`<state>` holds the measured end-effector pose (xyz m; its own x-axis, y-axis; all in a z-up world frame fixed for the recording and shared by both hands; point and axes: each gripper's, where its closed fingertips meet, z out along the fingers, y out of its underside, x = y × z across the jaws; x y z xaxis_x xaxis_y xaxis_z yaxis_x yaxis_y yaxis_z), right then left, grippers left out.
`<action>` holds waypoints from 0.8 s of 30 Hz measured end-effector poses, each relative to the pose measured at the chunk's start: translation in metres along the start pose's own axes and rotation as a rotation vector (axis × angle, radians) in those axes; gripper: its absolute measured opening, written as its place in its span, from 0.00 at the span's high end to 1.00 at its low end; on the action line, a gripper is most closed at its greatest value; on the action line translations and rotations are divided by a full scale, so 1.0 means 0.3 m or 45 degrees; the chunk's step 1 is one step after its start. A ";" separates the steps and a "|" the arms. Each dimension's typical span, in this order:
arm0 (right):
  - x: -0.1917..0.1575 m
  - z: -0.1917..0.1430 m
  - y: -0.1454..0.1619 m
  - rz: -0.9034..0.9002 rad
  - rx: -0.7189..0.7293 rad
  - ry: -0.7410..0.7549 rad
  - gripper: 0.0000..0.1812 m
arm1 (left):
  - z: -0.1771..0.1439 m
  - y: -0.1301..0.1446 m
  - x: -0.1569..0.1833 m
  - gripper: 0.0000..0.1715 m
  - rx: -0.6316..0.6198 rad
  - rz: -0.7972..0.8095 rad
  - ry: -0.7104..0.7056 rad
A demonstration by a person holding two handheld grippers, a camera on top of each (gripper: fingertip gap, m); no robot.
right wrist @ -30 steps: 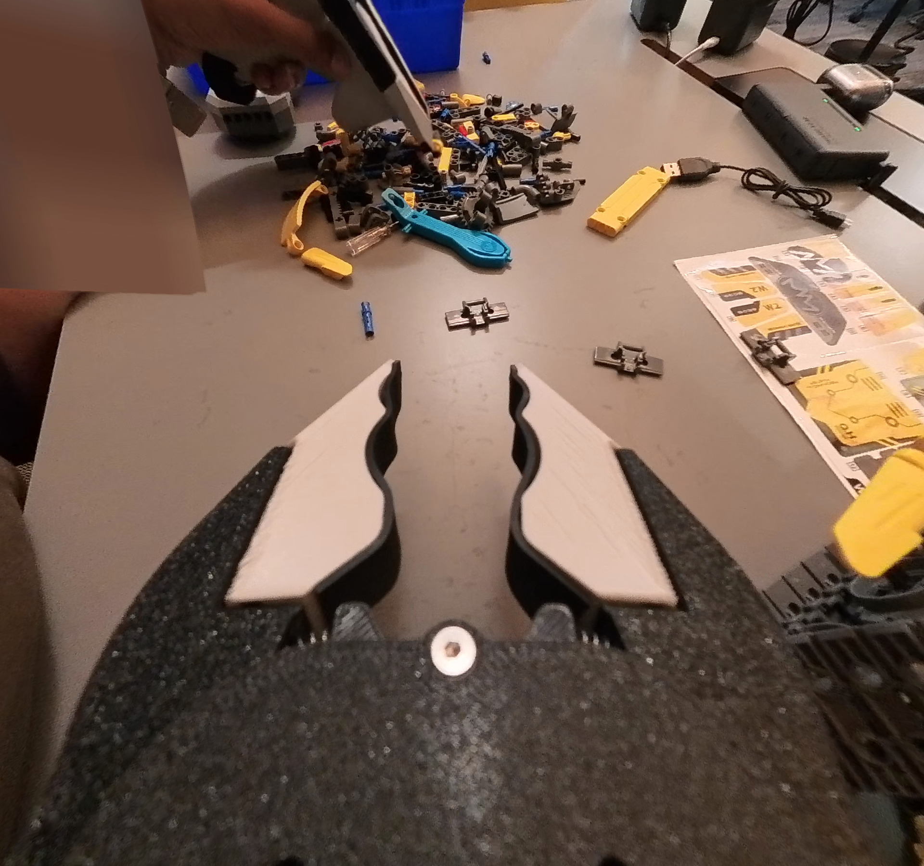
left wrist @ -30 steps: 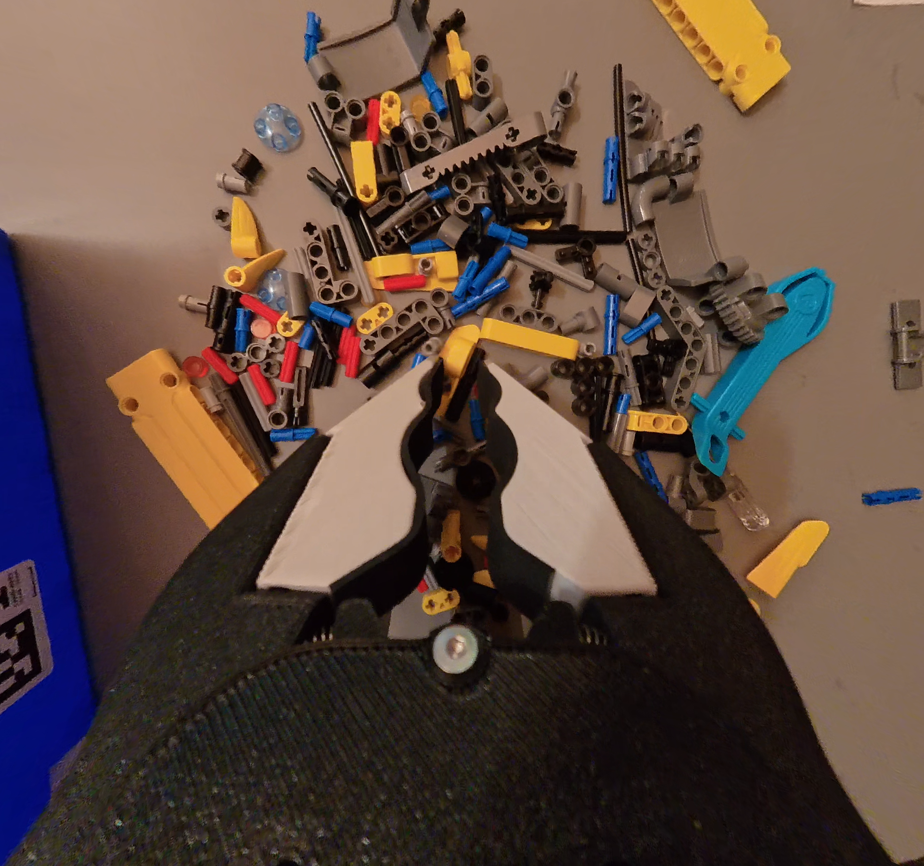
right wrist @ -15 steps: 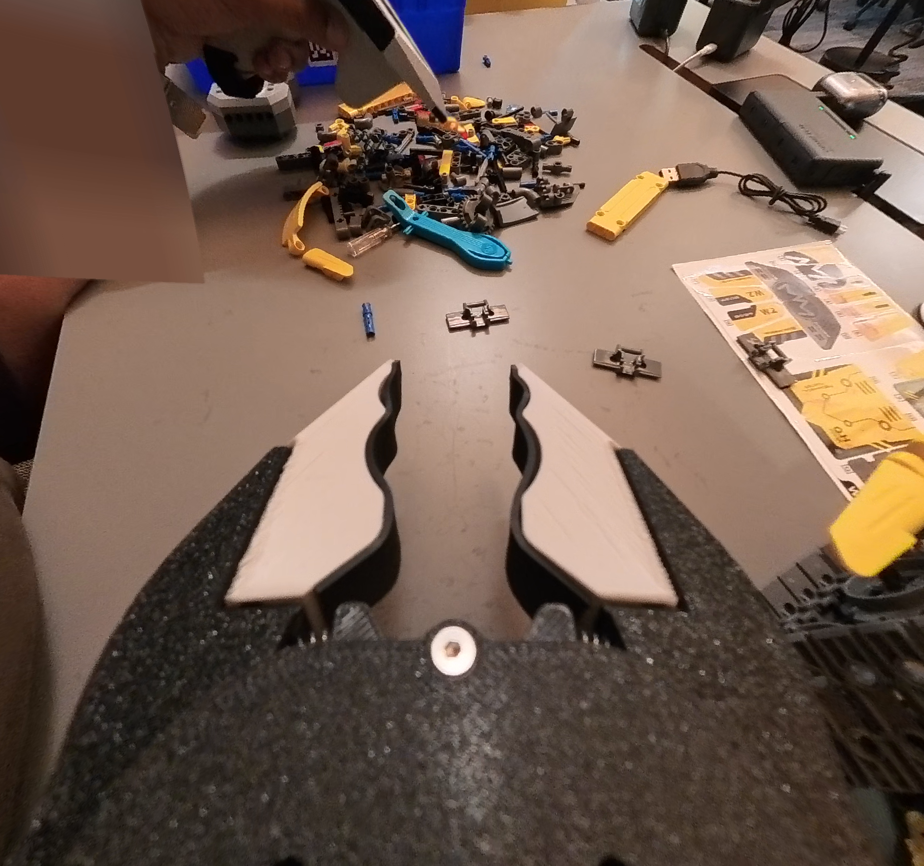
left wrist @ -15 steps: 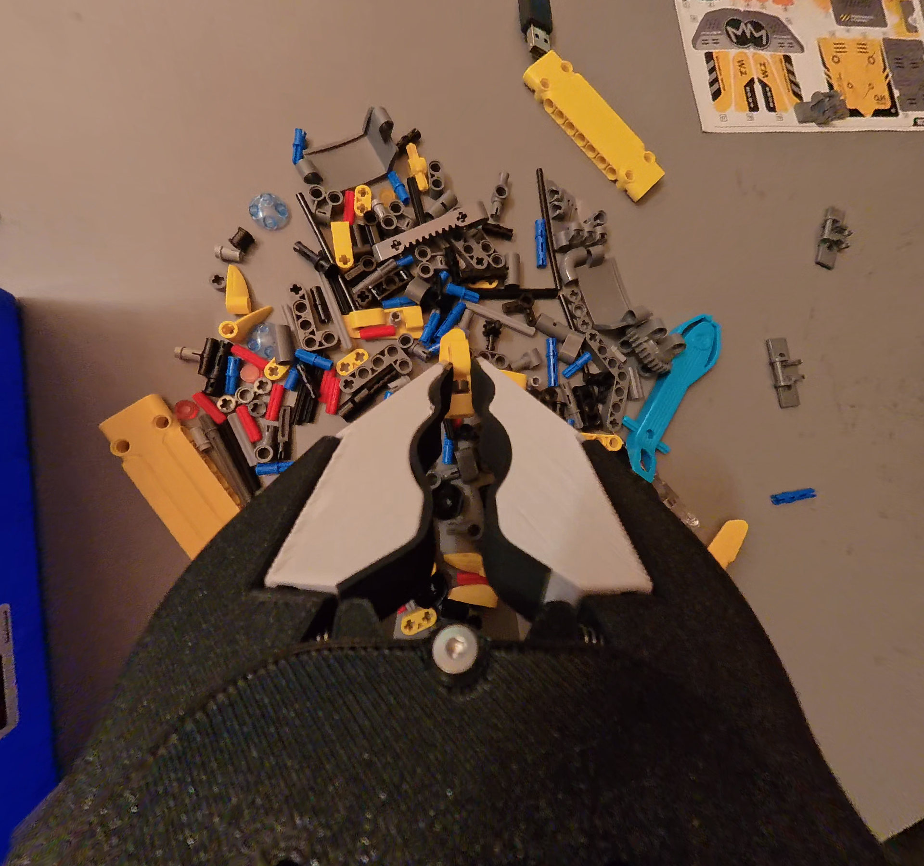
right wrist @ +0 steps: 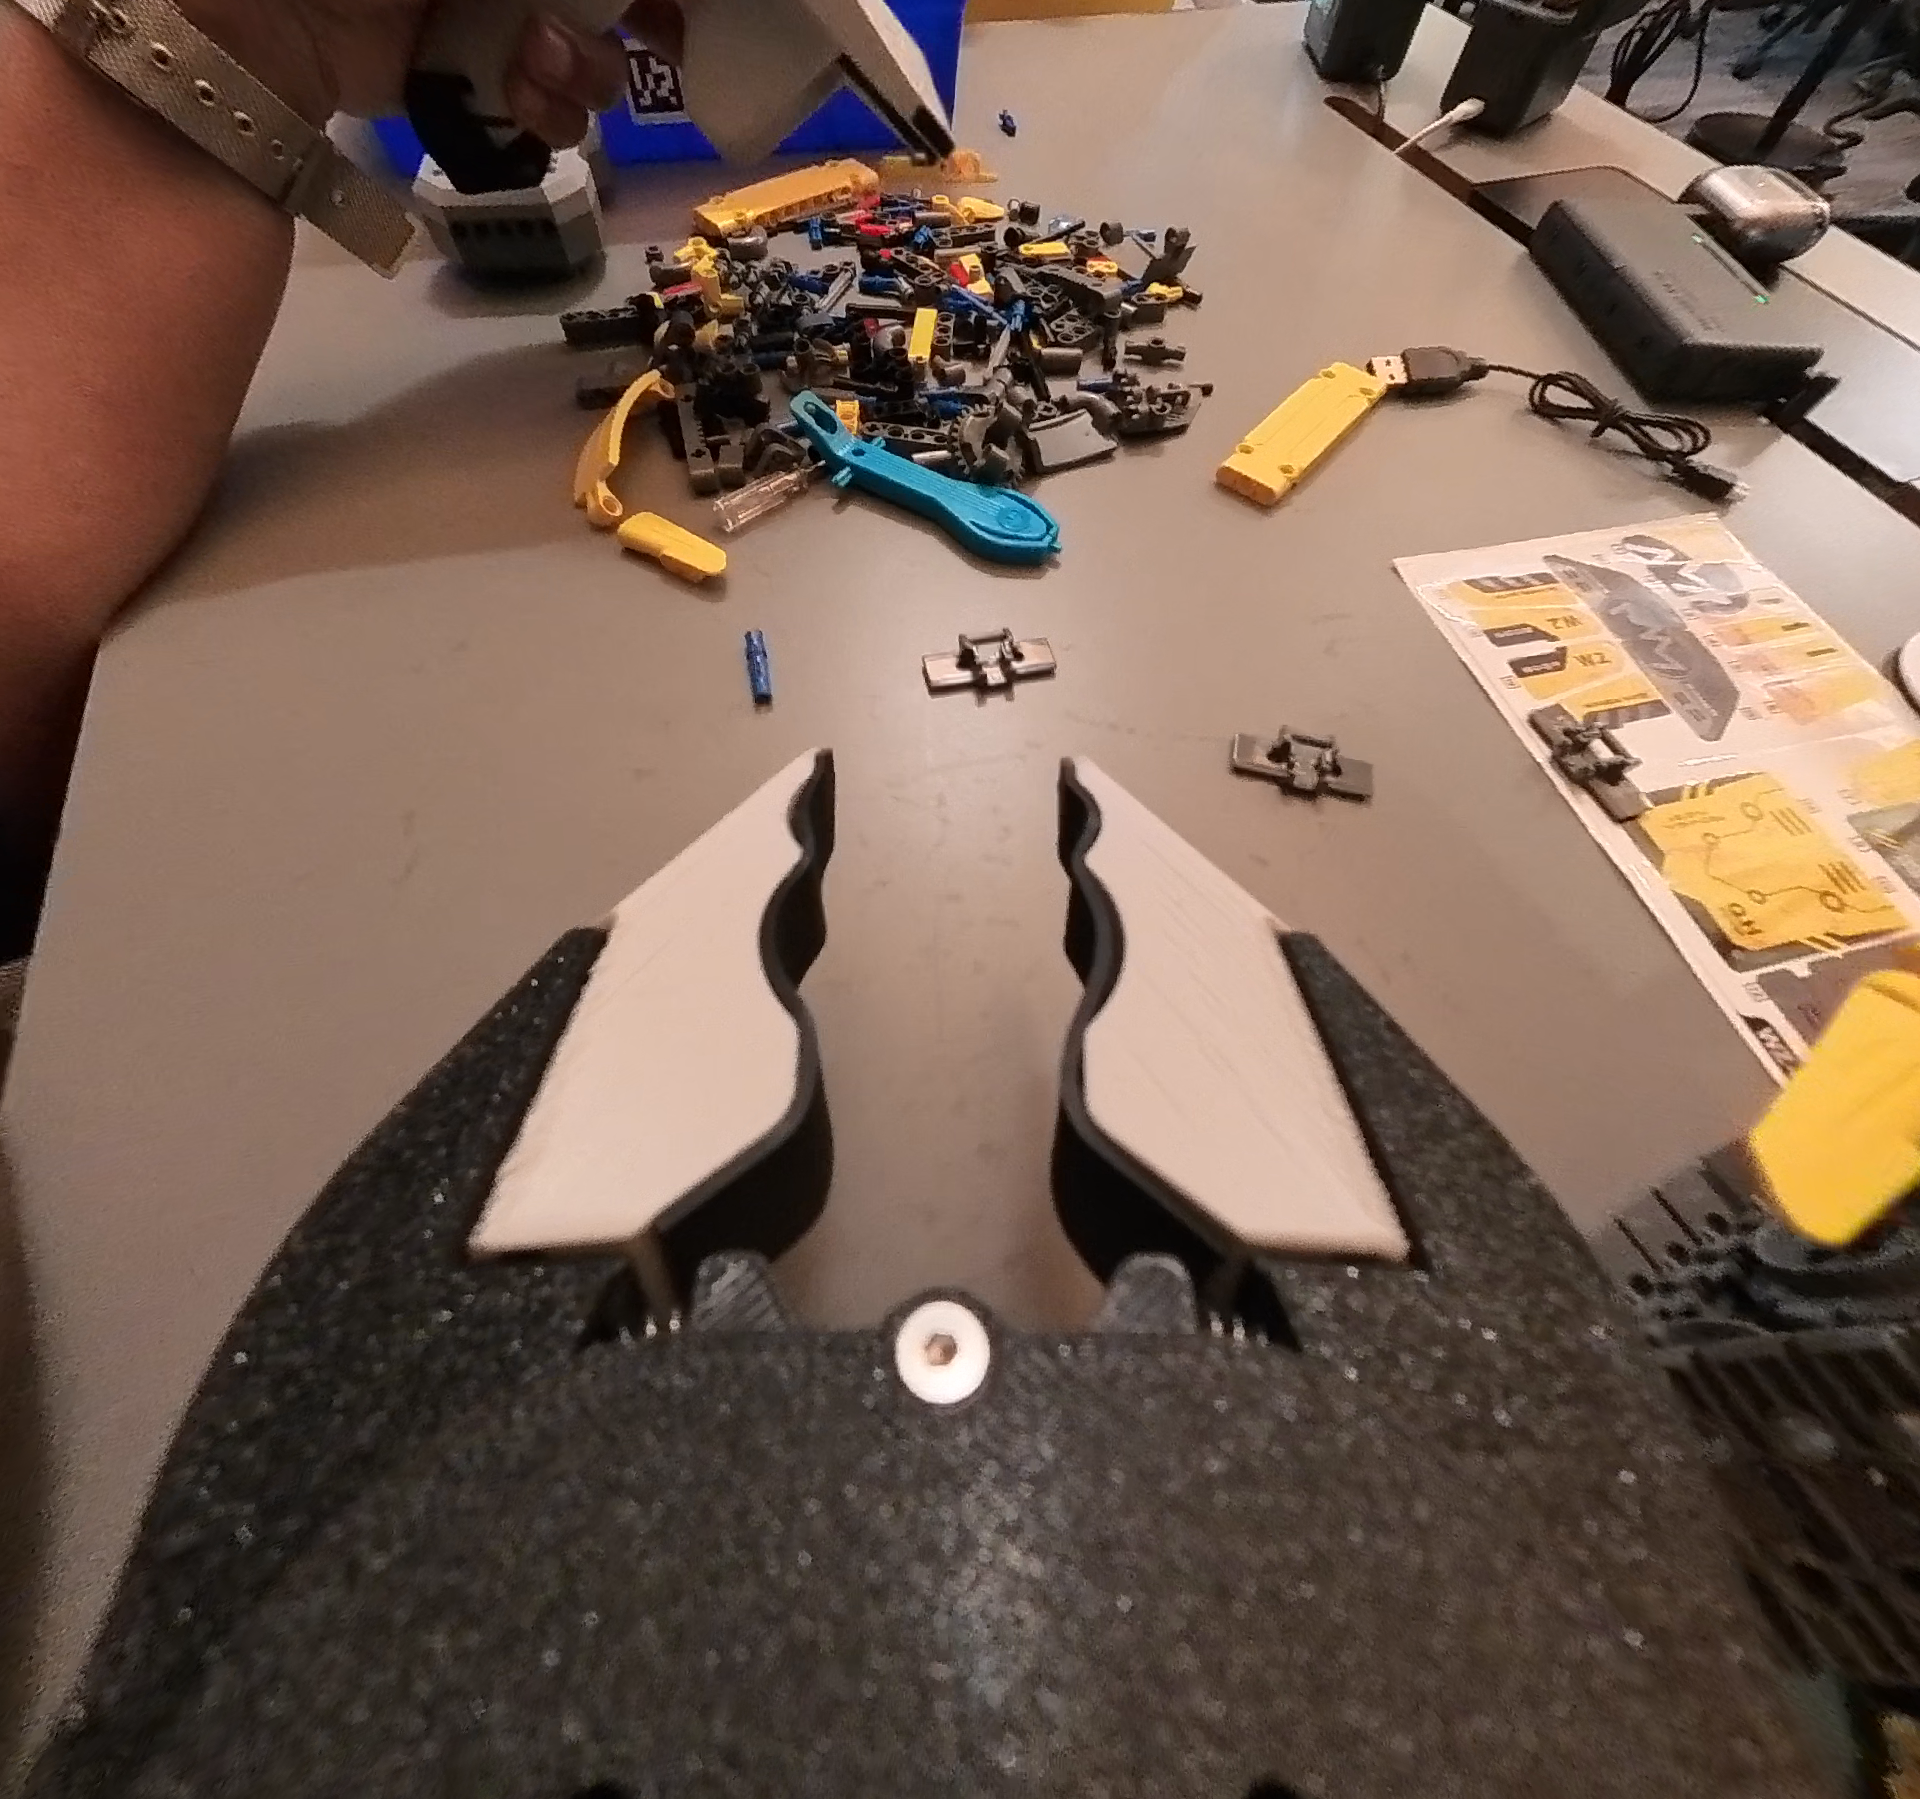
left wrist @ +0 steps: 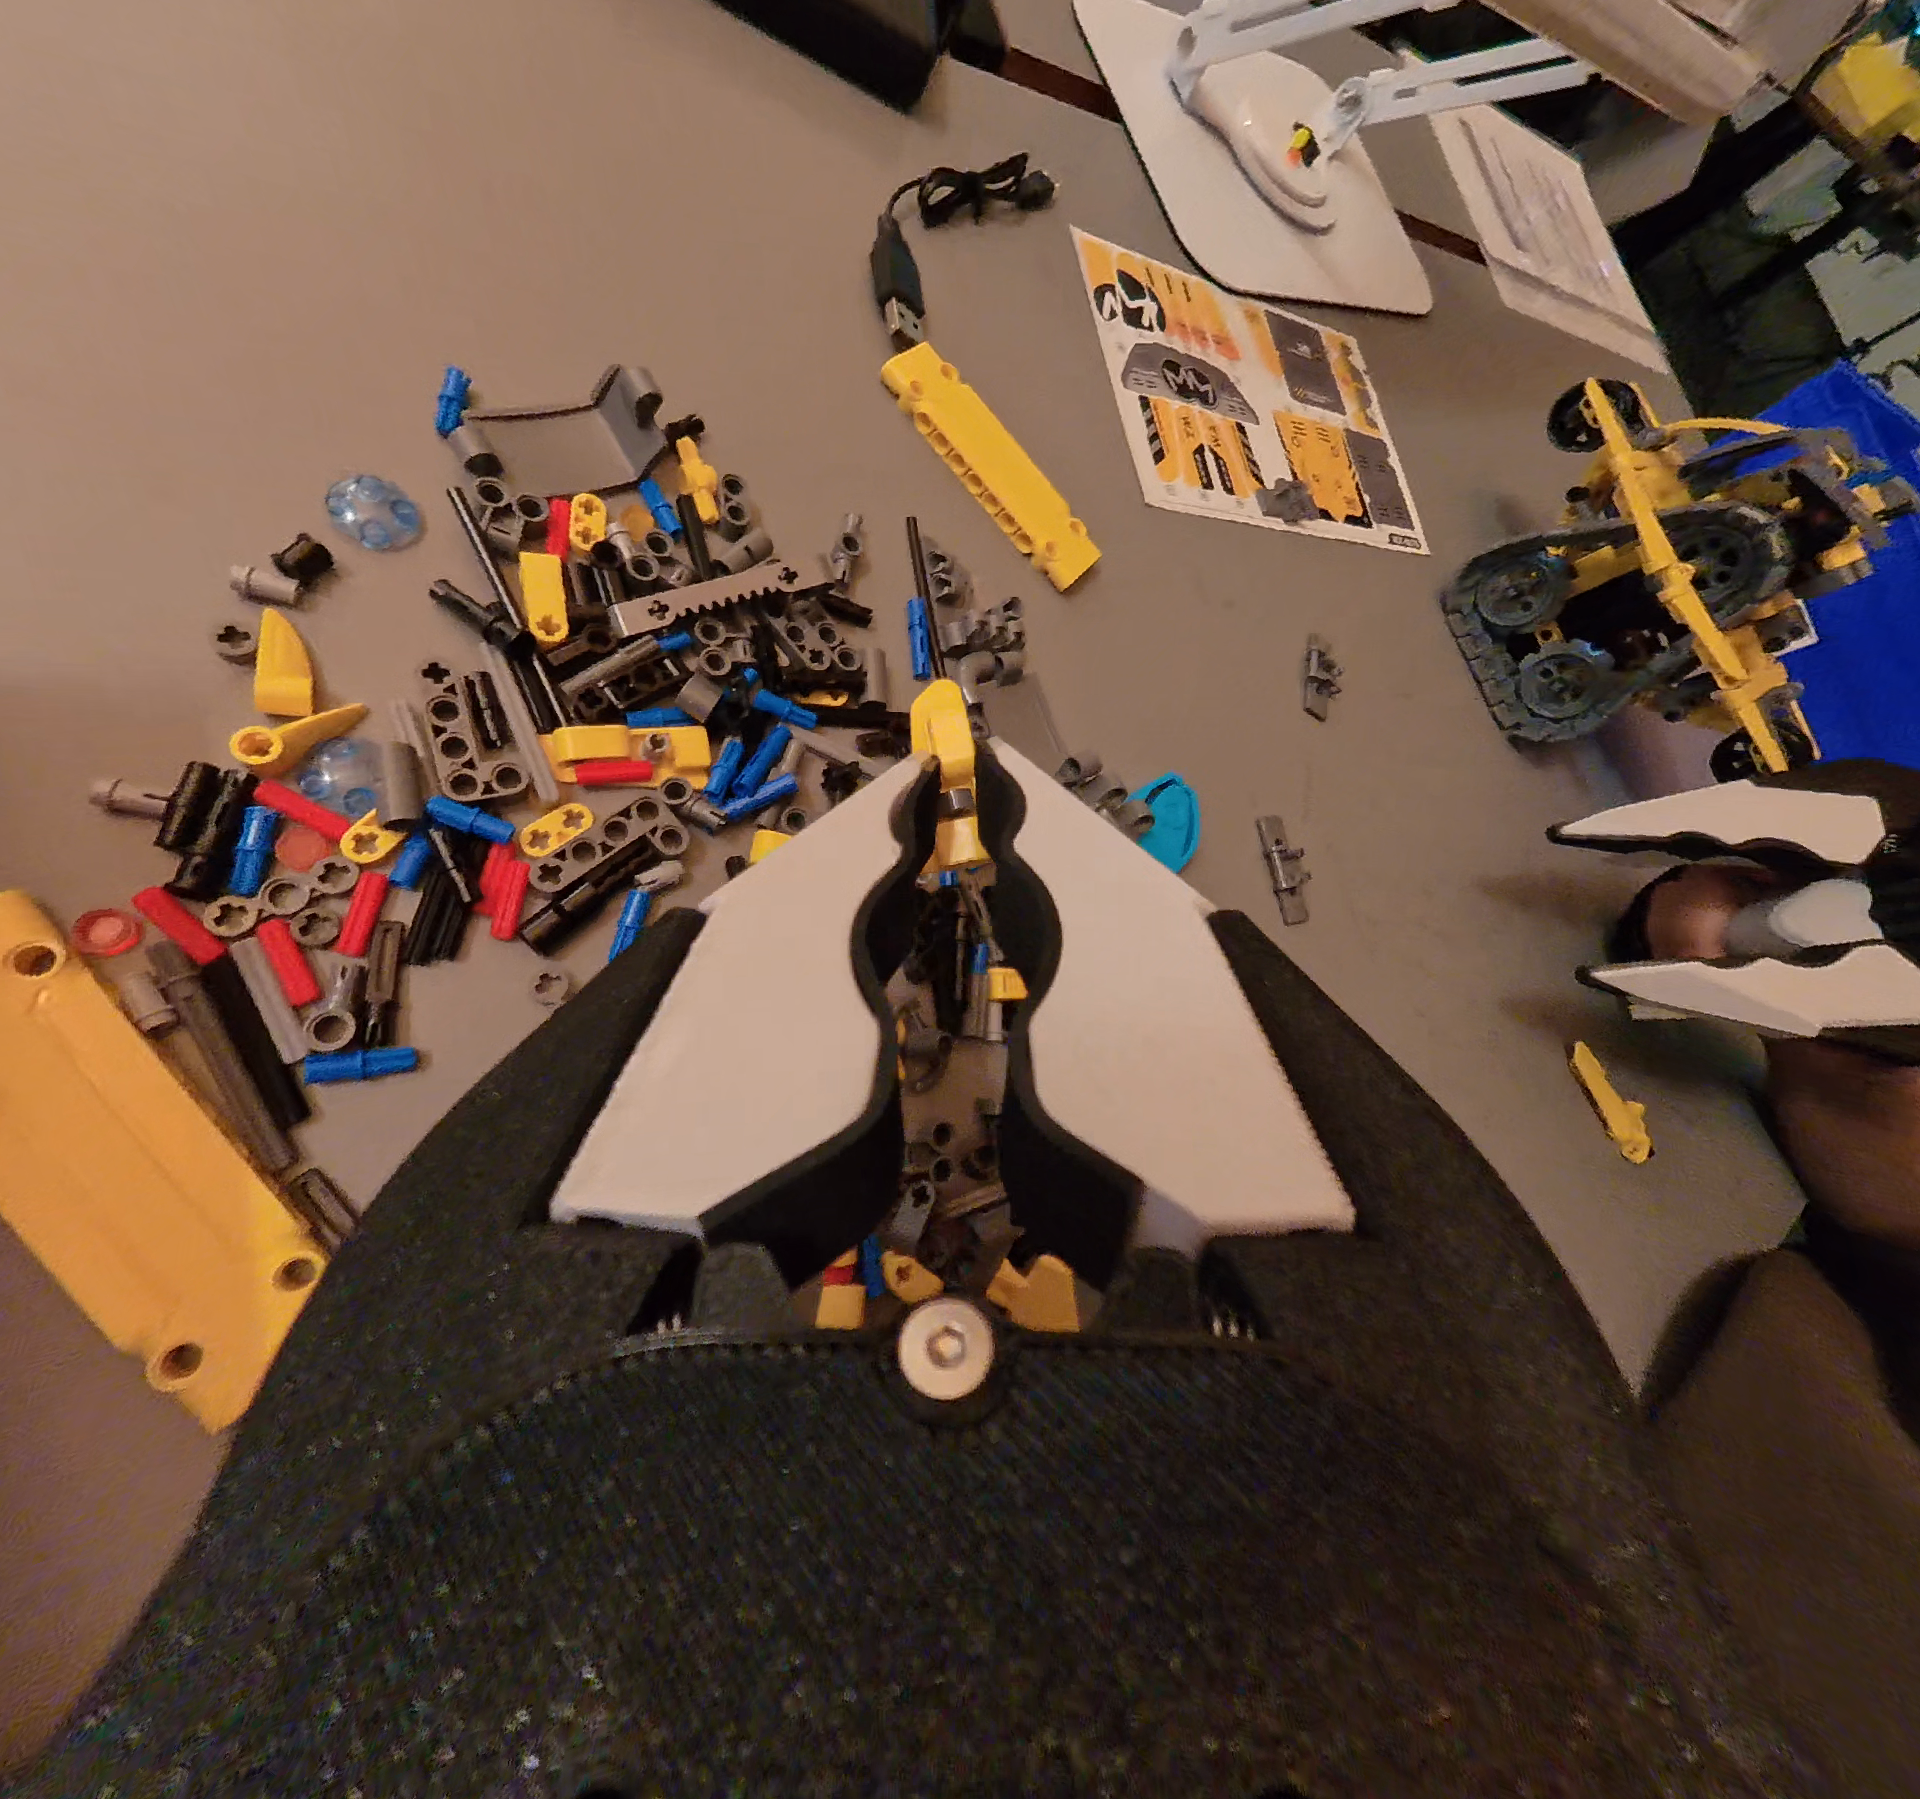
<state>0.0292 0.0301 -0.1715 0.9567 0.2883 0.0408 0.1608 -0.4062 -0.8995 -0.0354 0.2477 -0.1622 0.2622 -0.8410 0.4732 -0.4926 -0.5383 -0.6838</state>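
My left gripper (left wrist: 954, 762) is shut on a small yellow brick piece (left wrist: 943, 721) and holds it above a pile of loose building-brick parts (left wrist: 623, 710). In the right wrist view the left gripper (right wrist: 928, 144) is held by a hand, lifted above the far side of the pile (right wrist: 894, 347), with the yellow piece (right wrist: 945, 162) at its tips. My right gripper (right wrist: 945, 767) is open and empty, low over bare grey table (right wrist: 416, 814). It also shows at the right edge of the left wrist view (left wrist: 1569, 902).
A teal tool (right wrist: 935, 492), a long yellow panel (right wrist: 1299, 430) and a USB cable (right wrist: 1558, 388) lie by the pile. Two dark track links (right wrist: 987, 658) (right wrist: 1299, 762) and a blue pin (right wrist: 758, 663) lie ahead. A sticker sheet (right wrist: 1662, 762) and a tracked yellow model (left wrist: 1662, 586) are on the right. Left tips to right tips: about 25 cm. To reach the blue pin (right wrist: 758, 663) in a straight line is about 9 cm for my right fingers, about 20 cm for my left.
My left gripper has closed on the yellow piece and risen away from the pile, tilting toward the right side of the table. My right gripper has stayed in place, open.
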 end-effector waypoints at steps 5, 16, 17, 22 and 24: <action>-0.037 0.041 -0.094 -0.008 0.058 -0.043 0.76 | 0.010 0.002 0.040 0.98 -0.007 0.008 0.075; -0.021 0.272 -0.327 -0.345 0.067 -0.050 0.80 | -0.017 0.017 0.168 0.98 -0.030 0.095 0.337; -0.013 0.301 -0.331 -0.417 0.055 -0.016 0.82 | -0.014 0.026 0.174 0.98 -0.049 0.106 0.344; 0.015 0.431 -0.314 -0.691 -0.036 0.092 0.85 | -0.005 0.055 0.190 0.98 -0.116 0.143 0.358; -0.005 0.462 -0.305 -0.717 -0.058 0.049 0.85 | -0.005 0.061 0.187 0.98 -0.128 0.144 0.356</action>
<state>-0.0204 0.1871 -0.1496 0.7280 0.4403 0.5255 0.6585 -0.2361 -0.7145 -0.0311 0.1907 -0.1472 -0.0299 -0.8403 0.5412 -0.5887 -0.4228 -0.6890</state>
